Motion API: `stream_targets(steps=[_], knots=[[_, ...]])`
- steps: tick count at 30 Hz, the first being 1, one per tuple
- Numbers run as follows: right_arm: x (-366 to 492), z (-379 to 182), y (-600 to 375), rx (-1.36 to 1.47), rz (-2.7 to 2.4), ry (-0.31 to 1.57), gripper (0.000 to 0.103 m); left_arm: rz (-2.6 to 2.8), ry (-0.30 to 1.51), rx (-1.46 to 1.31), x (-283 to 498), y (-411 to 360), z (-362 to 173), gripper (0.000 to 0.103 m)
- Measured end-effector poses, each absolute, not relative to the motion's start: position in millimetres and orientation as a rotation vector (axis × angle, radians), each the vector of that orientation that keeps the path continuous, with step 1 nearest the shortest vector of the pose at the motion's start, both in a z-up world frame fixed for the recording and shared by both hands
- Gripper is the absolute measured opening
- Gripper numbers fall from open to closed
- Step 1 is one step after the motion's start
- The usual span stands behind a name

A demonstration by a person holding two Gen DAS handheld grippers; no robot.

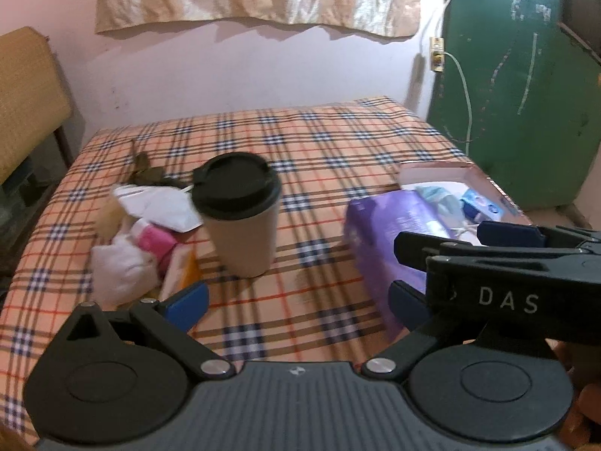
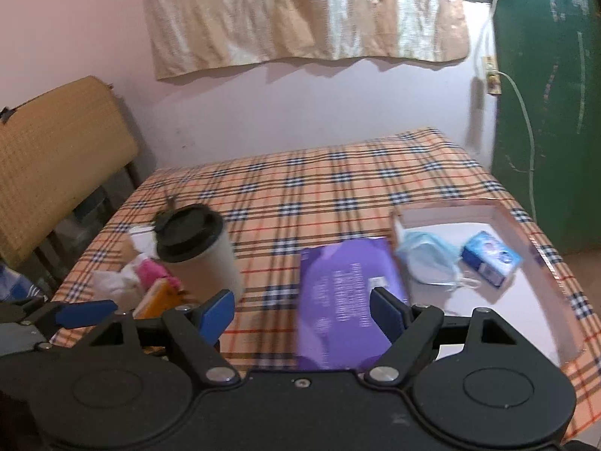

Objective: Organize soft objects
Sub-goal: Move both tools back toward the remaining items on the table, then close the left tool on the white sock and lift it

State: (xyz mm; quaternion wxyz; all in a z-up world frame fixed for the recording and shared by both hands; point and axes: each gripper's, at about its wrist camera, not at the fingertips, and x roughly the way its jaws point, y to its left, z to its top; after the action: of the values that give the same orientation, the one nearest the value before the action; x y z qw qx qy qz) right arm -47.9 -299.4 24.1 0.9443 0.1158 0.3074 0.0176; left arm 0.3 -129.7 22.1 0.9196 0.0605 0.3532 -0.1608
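Both the left gripper (image 1: 298, 300) and right gripper (image 2: 302, 310) hover wide apart, holding nothing, above the plaid counter (image 1: 319, 143); a purple packet (image 2: 345, 293) lies beside the white tray (image 2: 526, 300).

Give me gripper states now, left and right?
Left gripper: open, holding nothing.
Right gripper: open, holding nothing; purple pack lies ahead between its jaws.

We see a home room: a plaid tablecloth (image 2: 319, 184) ahead, a chair (image 2: 56, 158) left, a curtain (image 2: 300, 11) above.
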Motion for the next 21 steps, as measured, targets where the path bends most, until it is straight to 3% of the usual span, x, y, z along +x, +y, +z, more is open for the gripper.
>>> stream_targets(steps=[11,21], knots=[[-42,19,-251,0.204,0.160,0.632,0.093,-0.204,0.719,0.085,-2,-62,13,0.103],[-43,4,-215,0.169,0.277,0.657,0.093,-0.046,0.740,-0.018,58,1,-3,0.103]])
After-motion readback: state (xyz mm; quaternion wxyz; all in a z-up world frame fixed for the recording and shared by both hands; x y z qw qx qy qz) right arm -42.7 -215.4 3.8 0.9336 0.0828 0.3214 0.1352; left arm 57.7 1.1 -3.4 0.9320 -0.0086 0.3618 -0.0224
